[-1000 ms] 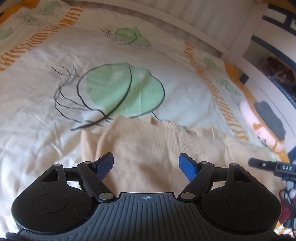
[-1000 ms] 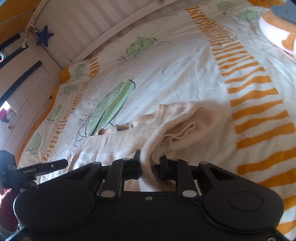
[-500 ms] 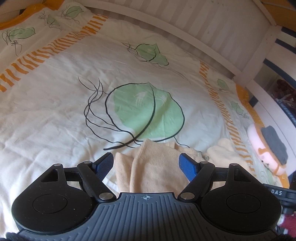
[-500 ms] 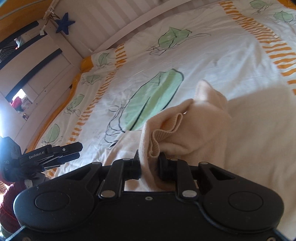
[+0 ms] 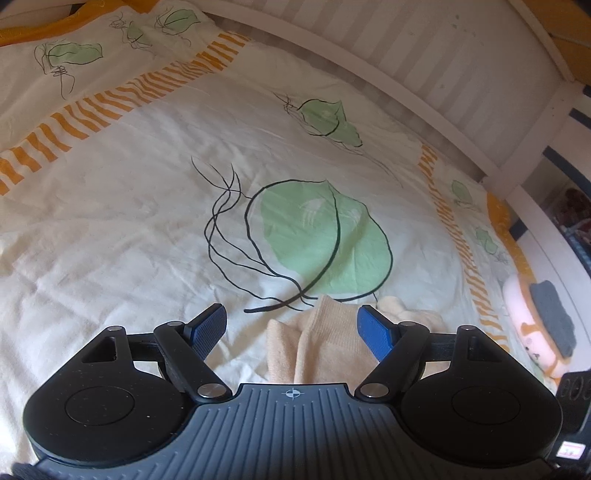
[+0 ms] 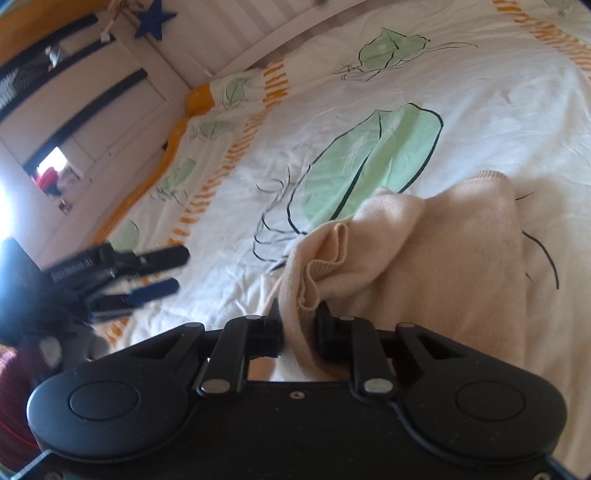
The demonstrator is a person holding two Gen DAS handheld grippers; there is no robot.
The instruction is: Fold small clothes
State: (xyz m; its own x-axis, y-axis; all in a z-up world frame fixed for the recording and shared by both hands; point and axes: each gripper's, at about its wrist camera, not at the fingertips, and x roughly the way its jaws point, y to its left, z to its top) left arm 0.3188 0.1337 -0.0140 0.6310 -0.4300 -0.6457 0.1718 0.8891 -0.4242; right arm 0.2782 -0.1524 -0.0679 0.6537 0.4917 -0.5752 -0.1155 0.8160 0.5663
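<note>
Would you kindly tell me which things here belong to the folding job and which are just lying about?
In the job:
- cream knit garment
- right gripper, jaws shut on it
- left gripper, jaws open

Lying about:
- leaf-print duvet
- plush toy
- blue star

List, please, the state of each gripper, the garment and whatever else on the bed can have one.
Left gripper: open, holding nothing, above the bed.
Right gripper: shut on the cream knit garment's edge.
Cream knit garment: bunched, part lifted by the right gripper, not yet folded flat.
Leaf-print bedcover: spread out, lightly wrinkled.
Plush toy: lying at the bed's right edge.
</note>
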